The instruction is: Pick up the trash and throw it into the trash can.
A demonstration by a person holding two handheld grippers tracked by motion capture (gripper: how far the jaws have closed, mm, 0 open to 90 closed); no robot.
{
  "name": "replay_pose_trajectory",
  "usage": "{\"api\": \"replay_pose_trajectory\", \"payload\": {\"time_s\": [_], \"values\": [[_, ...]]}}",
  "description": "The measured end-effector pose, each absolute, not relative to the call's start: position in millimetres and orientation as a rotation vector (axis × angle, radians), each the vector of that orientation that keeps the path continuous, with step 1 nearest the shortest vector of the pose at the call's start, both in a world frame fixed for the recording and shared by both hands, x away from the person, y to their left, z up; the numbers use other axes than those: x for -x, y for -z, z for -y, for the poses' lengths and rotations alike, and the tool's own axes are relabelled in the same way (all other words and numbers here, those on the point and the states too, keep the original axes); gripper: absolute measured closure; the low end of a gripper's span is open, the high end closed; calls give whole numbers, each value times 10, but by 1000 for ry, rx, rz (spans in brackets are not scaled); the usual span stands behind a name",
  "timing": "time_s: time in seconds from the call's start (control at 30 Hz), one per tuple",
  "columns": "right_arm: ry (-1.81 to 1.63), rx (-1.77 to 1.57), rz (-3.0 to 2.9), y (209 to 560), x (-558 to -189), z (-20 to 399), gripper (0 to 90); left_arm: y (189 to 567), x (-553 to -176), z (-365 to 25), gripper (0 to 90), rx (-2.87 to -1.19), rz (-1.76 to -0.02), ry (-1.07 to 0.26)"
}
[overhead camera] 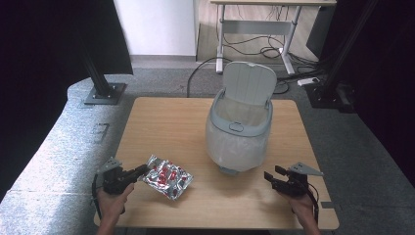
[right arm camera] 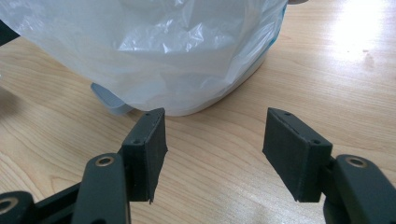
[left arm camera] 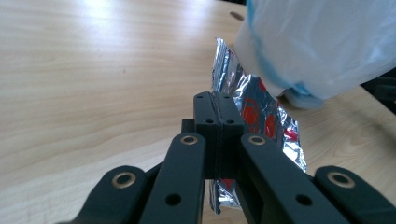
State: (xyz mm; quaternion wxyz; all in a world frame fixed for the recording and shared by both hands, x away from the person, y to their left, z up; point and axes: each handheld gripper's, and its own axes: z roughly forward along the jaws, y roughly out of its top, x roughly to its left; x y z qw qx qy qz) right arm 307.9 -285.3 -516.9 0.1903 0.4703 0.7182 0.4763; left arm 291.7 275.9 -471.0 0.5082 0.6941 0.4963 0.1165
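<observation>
Pale wooden table [overhead camera: 161, 117], set on grey carpet, with a desk frame and loose cables on the floor at the far side.

Left gripper [overhead camera: 142, 170]: held at the near left; jaws pressed fully together on the left edge of a foil packet [overhead camera: 168, 177], silver with red print. In the left gripper view the crinkled foil [left arm camera: 252, 105] is seen pinched between the pads, most of its body hanging free beyond them towards the bin.

Right gripper [overhead camera: 271, 177]: held at the near right, jaws standing wide apart, nothing between them; it is pointed towards the base of the bin.

Bin [overhead camera: 239, 128]: grey pedal type, centre-right of the table, lid [overhead camera: 248, 83] raised upright at its far side, lined with a white plastic bag [right arm camera: 187, 51] that is draped loosely over the outer wall.

Risks noted, as judgement:
- Slip of the packet is considered possible, as only a thin edge is gripped and foil is smooth.
- Snagging of the free end on the rim or on the loose liner is considered likely if the packet is carried over too low.
- Tipping or sliding of the light bin may be caused by a knock, since it is not steadied by the right gripper.

Obstructions: none lying between packet and bin; the bin's own near wall and liner must be cleared.
</observation>
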Motion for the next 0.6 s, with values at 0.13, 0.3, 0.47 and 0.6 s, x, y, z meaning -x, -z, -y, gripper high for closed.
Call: {"api": "replay_pose_trajectory", "payload": {"time_s": [0.13, 0.3, 0.47, 0.6], "values": [[-1330, -1317, -2029, 5180, -3084, 2836, 383, 4569, -2885, -2722, 900, -1661, -1155, -290], [-1309, -1313, -2036, 5212, -3122, 2830, 383, 4411, -2868, -2679, 900, -1653, -1118, -296], [-1272, -1322, -2051, 5269, -3181, 2837, 383, 4247, -2870, -2621, 900, -1642, -1092, -295], [-1262, -1332, -2059, 5299, -3197, 2861, 383, 4155, -2893, -2587, 900, -1633, -1074, -291]]}}
